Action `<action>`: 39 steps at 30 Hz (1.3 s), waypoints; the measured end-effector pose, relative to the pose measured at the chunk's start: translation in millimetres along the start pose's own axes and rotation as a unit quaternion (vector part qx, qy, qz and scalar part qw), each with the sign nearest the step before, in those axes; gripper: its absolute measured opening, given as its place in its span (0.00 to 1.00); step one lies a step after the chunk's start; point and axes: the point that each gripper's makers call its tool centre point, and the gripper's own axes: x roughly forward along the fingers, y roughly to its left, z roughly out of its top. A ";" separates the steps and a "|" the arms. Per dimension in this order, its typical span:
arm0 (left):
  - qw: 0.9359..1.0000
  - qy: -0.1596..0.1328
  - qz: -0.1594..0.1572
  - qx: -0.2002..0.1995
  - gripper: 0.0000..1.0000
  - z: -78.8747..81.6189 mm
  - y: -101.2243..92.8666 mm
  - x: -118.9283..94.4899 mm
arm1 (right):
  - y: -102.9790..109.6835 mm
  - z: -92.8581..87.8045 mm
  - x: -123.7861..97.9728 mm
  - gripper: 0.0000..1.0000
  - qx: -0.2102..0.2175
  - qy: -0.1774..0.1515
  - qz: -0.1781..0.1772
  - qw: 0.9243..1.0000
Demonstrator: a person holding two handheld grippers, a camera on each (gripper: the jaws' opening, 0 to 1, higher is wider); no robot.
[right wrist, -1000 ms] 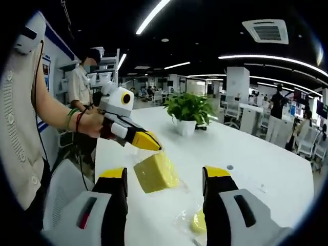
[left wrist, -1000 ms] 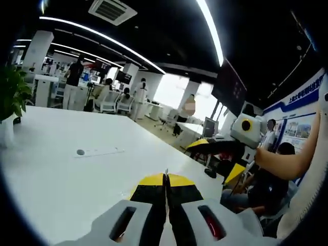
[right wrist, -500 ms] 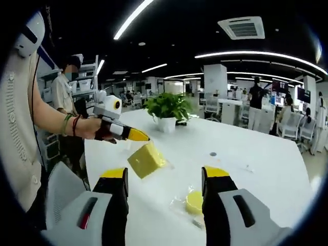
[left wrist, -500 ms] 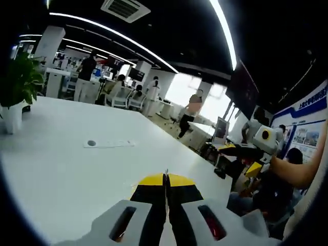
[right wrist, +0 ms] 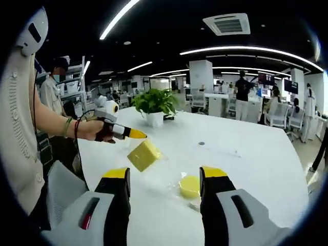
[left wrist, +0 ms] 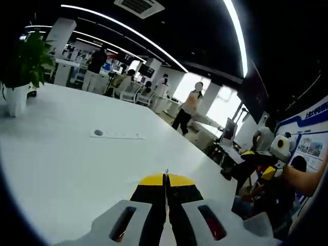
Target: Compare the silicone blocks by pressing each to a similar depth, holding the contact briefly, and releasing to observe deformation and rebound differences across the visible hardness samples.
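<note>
— Where did the samples lie?
— Square yellow block (right wrist: 144,154) hung from the pinching left tool (right wrist: 139,135); round block (right wrist: 189,185) lay on the worktop (right wrist: 256,164), between the spread right tool's (right wrist: 164,177) jaws, nearer it.

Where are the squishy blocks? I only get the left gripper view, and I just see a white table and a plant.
Observer: A yellow block hangs from the left gripper, lifted off the table.
Child: Is there another one?
Observer: Yes, a round yellow block lies on the table, in a clear bag.
Child: What is my other gripper doing?
Observer: The right gripper is open, with nothing between its jaws; the round block is just beyond them.
</note>
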 end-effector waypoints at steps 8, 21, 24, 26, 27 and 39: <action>0.999 -0.011 0.006 -0.050 0.00 -4.9 22.8 9.2 | -6.9 -13.4 -11.7 0.49 0.013 0.016 -0.021 1.000; 0.994 -0.020 0.043 -0.096 0.00 -12.8 68.0 16.9 | -16.7 -23.8 -22.7 0.47 0.025 0.035 -0.046 0.998; 0.993 -0.023 0.050 -0.101 0.00 -12.9 76.8 17.9 | -17.9 -25.4 -24.3 0.48 0.027 0.038 -0.050 0.998; 0.992 -0.026 0.055 -0.108 0.00 -13.2 83.1 18.8 | -20.0 -28.5 -25.0 0.48 0.028 0.045 -0.055 0.997; 0.992 -0.027 0.058 -0.108 0.00 -13.3 85.7 19.2 | -20.0 -29.0 -25.0 0.48 0.028 0.046 -0.055 0.997; 0.975 -0.052 0.122 -0.176 0.00 -27.3 139.7 22.1 | -23.7 -36.7 -22.6 0.47 0.033 0.063 -0.061 0.996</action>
